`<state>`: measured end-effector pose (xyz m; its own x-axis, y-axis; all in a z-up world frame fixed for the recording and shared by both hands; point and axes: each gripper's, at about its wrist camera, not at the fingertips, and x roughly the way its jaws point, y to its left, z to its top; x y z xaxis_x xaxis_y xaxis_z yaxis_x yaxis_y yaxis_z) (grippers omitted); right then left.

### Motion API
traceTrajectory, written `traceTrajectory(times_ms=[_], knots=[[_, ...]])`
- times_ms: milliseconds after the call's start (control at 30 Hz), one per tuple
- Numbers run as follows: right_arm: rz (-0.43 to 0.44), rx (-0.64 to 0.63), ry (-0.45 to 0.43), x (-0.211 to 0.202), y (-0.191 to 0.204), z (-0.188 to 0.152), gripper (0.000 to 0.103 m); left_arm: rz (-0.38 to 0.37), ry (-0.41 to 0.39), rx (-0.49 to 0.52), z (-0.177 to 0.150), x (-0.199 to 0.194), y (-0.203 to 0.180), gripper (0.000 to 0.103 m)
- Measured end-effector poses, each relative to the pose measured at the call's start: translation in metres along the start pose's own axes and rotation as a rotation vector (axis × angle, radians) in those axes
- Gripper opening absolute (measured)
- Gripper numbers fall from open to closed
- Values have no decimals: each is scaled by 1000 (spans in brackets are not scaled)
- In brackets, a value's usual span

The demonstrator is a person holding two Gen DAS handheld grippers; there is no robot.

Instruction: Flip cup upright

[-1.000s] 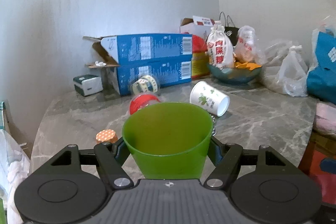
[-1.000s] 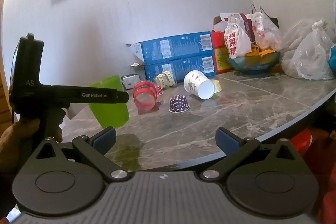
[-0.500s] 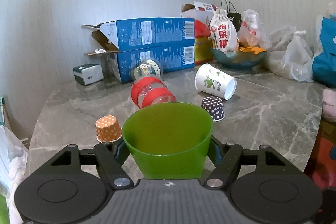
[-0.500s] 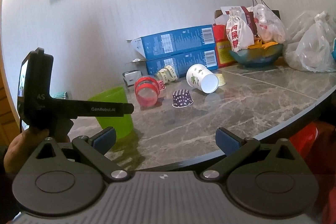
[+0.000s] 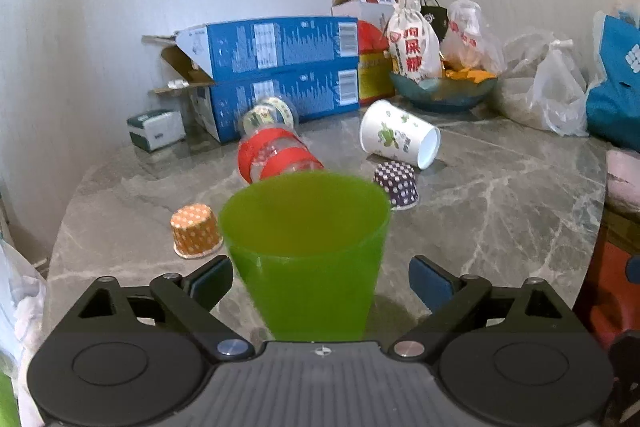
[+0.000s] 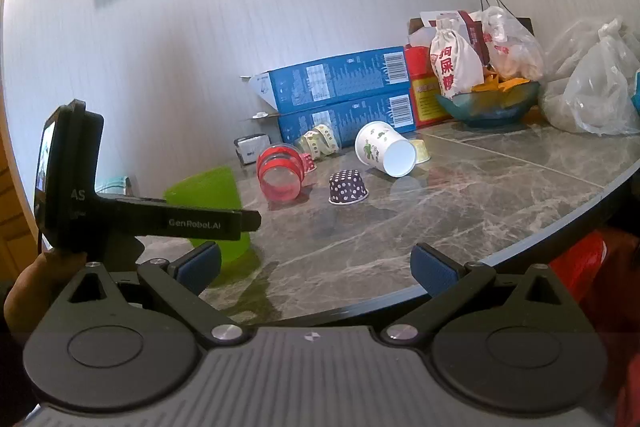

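Observation:
A green plastic cup (image 5: 306, 247) stands upright, mouth up, on the grey marble table (image 5: 500, 211). My left gripper (image 5: 320, 277) is open, with a finger on each side of the cup and a gap between each pad and the cup wall. In the right wrist view the green cup (image 6: 208, 195) stands at the left behind the left gripper's body (image 6: 120, 215). My right gripper (image 6: 316, 267) is open and empty, near the table's front edge.
Several cups lie or sit mouth-down further back: a clear red-banded cup (image 5: 276, 159), a white printed cup (image 5: 396, 139), a purple dotted cup (image 5: 396, 185), an orange dotted cup (image 5: 194, 231). Blue boxes (image 5: 276, 67), a bowl (image 5: 444, 91) and plastic bags (image 5: 552, 95) line the wall.
The left gripper has lowered the green cup onto the table and opened; the pads now stand apart from the cup. The right gripper has barely moved.

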<state>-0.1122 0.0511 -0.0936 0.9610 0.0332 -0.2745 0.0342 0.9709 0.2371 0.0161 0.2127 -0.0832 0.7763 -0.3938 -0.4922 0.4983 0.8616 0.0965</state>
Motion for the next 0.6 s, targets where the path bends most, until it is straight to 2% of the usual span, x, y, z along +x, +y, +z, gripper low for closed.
traceTrajectory(times_ms=[167,300,433,600], knots=[[3,-8,-3,-1,2,0,102,9,9,-15,-7,-2,4,97],[-3,-11,-10,-4,2,1,102,26,-4,-16,-23,-19,10,97],[-3,-26,-28,-11,9,10,102,-16,-40,-70,-41,-60,24,97],[-55,-90,44,-7,31,31,102,24,-100,-107,-22,-107,44,99]])
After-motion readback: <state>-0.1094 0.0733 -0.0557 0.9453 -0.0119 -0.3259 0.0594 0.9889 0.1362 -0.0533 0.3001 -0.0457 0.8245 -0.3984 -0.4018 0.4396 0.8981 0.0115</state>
